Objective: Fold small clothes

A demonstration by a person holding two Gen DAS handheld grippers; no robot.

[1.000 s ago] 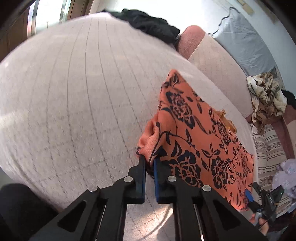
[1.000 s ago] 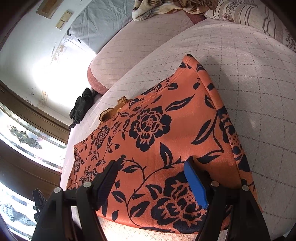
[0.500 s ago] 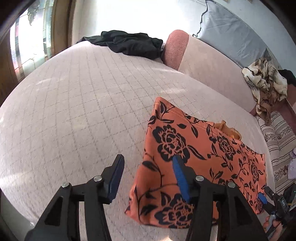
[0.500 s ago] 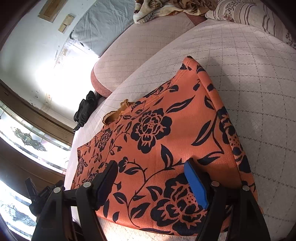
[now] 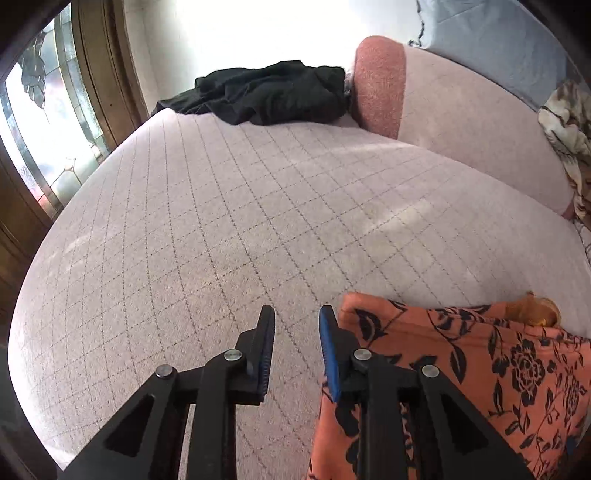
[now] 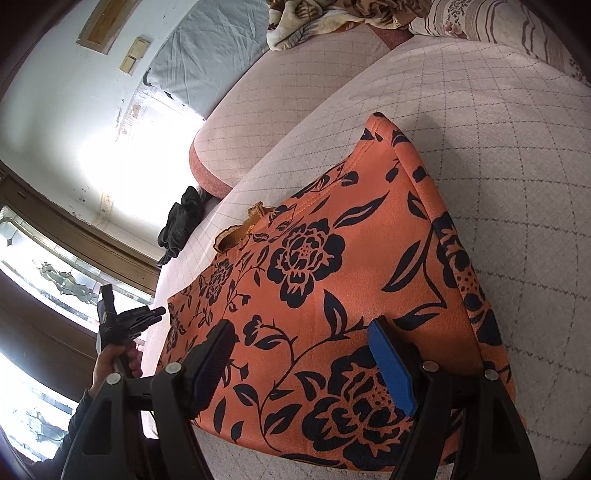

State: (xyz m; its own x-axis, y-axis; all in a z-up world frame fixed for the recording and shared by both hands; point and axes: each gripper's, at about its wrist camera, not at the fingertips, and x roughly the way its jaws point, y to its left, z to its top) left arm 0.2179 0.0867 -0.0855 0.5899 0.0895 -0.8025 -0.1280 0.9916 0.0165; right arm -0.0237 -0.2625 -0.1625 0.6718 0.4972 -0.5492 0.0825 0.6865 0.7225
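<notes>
An orange garment with black flowers point(image 6: 332, 258) lies folded flat on the pink quilted bed point(image 6: 517, 155). It also shows in the left wrist view point(image 5: 480, 362) at the lower right. My left gripper point(image 5: 297, 321) is open and empty, just left of the garment's corner, over bare bedcover. My right gripper point(image 6: 303, 336) is open and empty, hovering over the near end of the garment. The left gripper point(image 6: 157, 314) shows in the right wrist view, at the garment's far left corner.
A black garment point(image 5: 266, 92) lies at the far end of the bed point(image 5: 221, 221) beside a pink bolster point(image 5: 380, 85). A cream patterned cloth point(image 6: 332, 18) and striped pillows point(image 6: 498, 26) lie beyond. A window point(image 5: 40, 122) is at the left.
My left gripper let go of the orange garment's corner, opened, and swung left off the garment. The garment now lies flat. My right gripper stayed open over it.
</notes>
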